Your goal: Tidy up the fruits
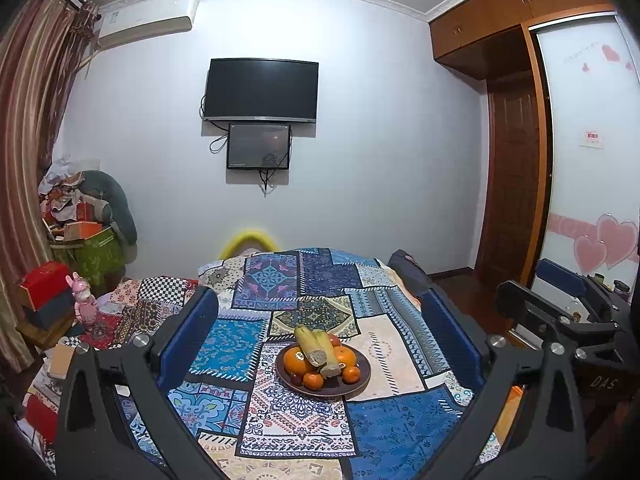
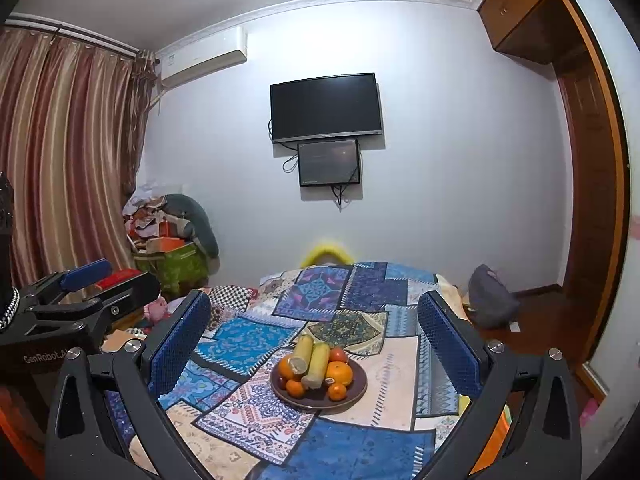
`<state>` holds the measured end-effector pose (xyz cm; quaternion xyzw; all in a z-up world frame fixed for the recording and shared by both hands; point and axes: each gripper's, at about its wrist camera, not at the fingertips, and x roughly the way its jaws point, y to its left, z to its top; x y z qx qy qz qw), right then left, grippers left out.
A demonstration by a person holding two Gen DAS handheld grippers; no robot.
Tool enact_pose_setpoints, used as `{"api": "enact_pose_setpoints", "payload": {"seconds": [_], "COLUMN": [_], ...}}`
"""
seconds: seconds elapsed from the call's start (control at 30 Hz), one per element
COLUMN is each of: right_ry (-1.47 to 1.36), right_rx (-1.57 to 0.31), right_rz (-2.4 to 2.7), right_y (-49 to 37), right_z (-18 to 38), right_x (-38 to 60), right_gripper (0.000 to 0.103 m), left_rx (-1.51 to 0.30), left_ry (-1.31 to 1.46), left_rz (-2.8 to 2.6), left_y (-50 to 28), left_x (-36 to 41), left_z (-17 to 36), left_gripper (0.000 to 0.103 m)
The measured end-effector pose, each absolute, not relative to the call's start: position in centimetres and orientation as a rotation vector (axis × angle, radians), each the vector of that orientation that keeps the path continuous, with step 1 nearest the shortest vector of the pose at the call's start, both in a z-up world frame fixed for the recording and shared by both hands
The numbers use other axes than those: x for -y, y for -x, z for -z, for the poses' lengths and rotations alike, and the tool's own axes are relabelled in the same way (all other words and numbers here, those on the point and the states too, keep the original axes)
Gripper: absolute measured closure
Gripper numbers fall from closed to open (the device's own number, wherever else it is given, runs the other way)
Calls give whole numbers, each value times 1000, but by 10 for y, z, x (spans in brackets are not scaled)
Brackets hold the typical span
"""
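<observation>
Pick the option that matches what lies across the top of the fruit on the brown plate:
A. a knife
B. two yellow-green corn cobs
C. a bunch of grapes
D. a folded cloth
B: two yellow-green corn cobs lie side by side on top of the oranges on the brown plate, seen in both wrist views, with both grippers open and away from the plate.

blue patchwork cloth (image 1: pixel 256 344), brown plate (image 1: pixel 360 384)
</observation>
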<state>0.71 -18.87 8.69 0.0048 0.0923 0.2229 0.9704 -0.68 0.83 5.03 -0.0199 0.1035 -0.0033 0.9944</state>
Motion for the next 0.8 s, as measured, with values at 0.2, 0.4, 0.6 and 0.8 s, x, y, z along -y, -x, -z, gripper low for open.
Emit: {"api": "enact_pose_setpoints", "payload": {"seconds": [0.2, 0.4, 0.6, 0.8], "right_ry": [-9, -12, -16, -17], "right_rx": [-184, -184, -184, -190], "right_rz": [-448, -444, -440, -439], "right_y": [-7, -8, -9, -10], "right_z": [-88, -89, -88, -88], "right_x": [188, 190, 191, 191], "right_gripper": [0, 0, 0, 0], "left_rx": [-214, -222, -228, -230], "left_ry": [43, 49, 54, 53], "left_rz": [14, 21, 32, 42], "left_y": [6, 4, 2, 1], "left_x": [-9, -9, -9, -9], "left_z": [-50, -48, -47, -47], "left_gripper": [0, 0, 0, 0]}}
